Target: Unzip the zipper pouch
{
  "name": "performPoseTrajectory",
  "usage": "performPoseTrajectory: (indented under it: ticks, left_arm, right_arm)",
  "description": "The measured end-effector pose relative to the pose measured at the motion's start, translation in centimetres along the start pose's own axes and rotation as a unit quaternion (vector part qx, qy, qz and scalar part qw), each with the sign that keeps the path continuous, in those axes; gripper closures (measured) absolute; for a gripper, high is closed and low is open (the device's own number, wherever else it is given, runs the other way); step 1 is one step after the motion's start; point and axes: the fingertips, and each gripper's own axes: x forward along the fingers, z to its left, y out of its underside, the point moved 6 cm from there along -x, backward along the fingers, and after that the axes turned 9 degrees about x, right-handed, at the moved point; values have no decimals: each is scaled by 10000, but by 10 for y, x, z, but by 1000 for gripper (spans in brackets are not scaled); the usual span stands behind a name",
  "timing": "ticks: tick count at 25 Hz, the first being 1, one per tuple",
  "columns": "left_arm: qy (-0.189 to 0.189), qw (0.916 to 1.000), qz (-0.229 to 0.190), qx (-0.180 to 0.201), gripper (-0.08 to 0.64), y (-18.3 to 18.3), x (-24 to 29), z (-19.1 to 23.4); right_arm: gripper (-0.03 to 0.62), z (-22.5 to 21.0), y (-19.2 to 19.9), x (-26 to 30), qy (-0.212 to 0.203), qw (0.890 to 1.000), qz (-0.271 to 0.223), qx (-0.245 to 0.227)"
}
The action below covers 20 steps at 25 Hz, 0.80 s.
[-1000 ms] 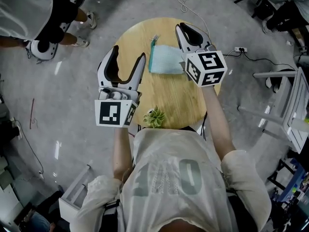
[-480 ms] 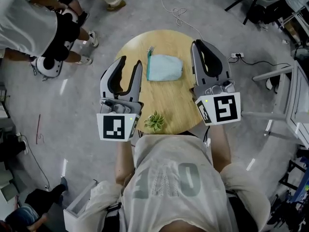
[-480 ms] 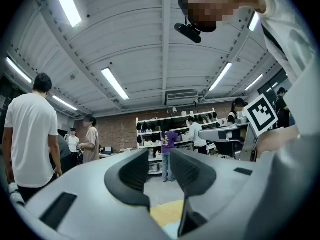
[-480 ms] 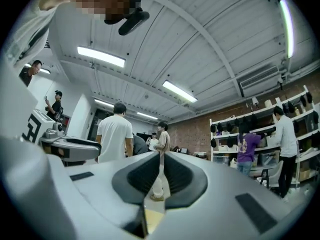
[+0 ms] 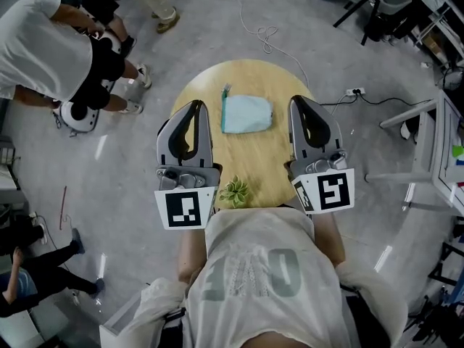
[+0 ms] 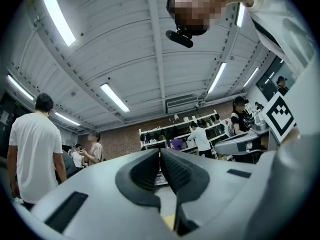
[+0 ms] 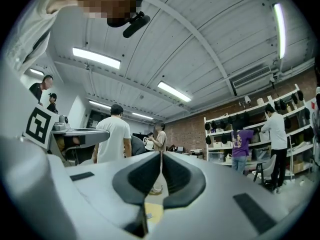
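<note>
A light teal zipper pouch [image 5: 247, 114] lies flat on the far half of the round wooden table [image 5: 254, 158], its zipper pull at the left end. My left gripper [image 5: 197, 105] hovers over the table's left edge, left of the pouch and apart from it. Its jaws have just been closing and now stand shut with nothing between them [image 6: 160, 151]. My right gripper [image 5: 298, 100] hovers at the table's right edge, right of the pouch, shut and empty [image 7: 161, 154]. Both gripper views look out level across the room and do not show the pouch.
A small green plant [image 5: 234, 192] stands at the table's near edge between my arms. A person in a white shirt [image 5: 43, 42] stands at the upper left. Cables [image 5: 267, 33] and a power strip [image 5: 355, 91] lie on the grey floor behind the table.
Both grippers drew back from the pouch toward the table's near sides and rose. The left jaws went from wide open to shut. The right gripper moved off the pouch's right end.
</note>
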Motion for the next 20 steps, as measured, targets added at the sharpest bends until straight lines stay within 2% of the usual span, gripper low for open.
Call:
performPoseTrajectory:
  ticks: [7,20]
  left_arm:
    - [-53,10000,35,-11,528,1,-3,5]
    - [-30,9999,64,-110,528,2,-5,7]
  right_arm:
    - [561,5,15,-5,-82,9996,254,131]
    - [561,3,7,1,-125,9997,182,110]
